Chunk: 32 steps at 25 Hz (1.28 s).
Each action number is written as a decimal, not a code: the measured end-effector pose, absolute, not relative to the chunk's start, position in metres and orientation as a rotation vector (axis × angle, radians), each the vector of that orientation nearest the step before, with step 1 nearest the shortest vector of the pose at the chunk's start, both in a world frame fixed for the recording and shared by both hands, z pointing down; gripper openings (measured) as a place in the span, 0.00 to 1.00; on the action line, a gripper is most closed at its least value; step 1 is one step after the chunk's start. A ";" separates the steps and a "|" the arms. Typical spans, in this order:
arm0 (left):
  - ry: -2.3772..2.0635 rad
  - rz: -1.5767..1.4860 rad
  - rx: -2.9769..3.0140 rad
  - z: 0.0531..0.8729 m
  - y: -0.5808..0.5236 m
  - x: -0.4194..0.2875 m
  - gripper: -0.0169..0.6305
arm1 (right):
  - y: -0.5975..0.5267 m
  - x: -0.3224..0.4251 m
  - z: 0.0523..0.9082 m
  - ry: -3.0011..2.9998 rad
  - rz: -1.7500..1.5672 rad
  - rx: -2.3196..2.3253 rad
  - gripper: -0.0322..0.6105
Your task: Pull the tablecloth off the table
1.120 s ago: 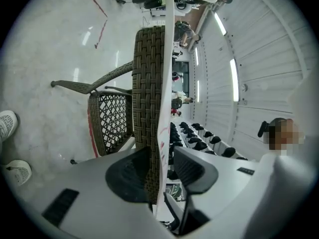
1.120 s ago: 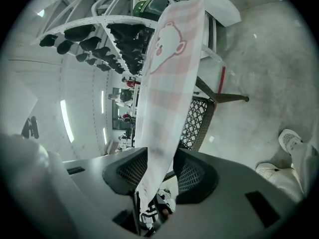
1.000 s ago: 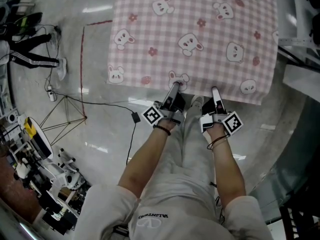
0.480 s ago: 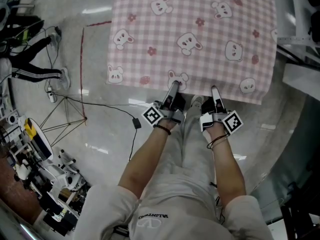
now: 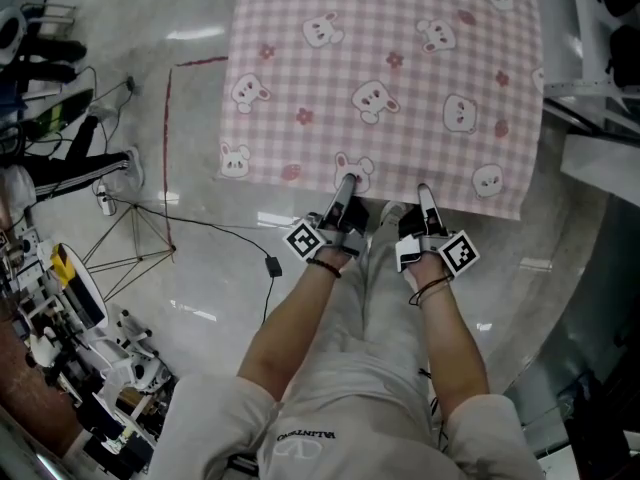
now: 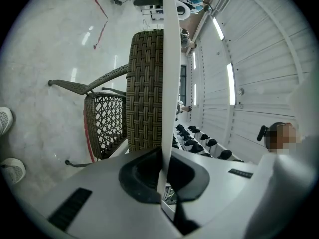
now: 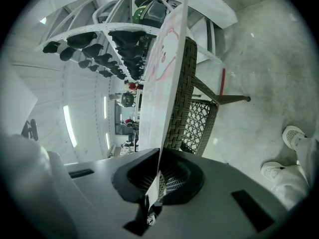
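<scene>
pale glossy floor (image 5: 210, 268), bearing one woven wicker table (image 6: 144, 83). item: pink checked tablecloth (image 5: 385, 78), rabbit print, spread flat over the table, near hem hanging toward the person. left hand-held gripper (image 5: 347, 181) clenched on that hem; right hand-held gripper (image 5: 425, 190) likewise, just beside it. progress: grip secured, pull not begun, whole cloth still to come off. change from earlier frames: both pairs of jaws have just been closing onto the hem; cloth unmoved.
</scene>
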<state>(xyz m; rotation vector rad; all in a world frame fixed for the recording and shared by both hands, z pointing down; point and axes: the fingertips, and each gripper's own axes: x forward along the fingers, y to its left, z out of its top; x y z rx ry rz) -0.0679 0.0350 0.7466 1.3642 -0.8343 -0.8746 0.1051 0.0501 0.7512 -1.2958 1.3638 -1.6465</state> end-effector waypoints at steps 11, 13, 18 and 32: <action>-0.861 -0.808 1.326 0.749 0.044 -0.067 0.03 | 0.059 0.106 0.756 1.335 -1.727 -1.314 0.07; -0.868 -0.797 1.318 0.749 0.043 -0.068 0.03 | 0.058 0.106 0.759 1.321 -1.740 -1.320 0.07; -0.885 -0.766 1.287 0.735 0.038 -0.070 0.03 | 0.057 0.103 0.754 1.246 -1.815 -1.325 0.07; -0.913 -0.666 1.268 0.746 0.029 -0.069 0.03 | 0.042 0.102 0.759 1.276 -1.937 -1.317 0.07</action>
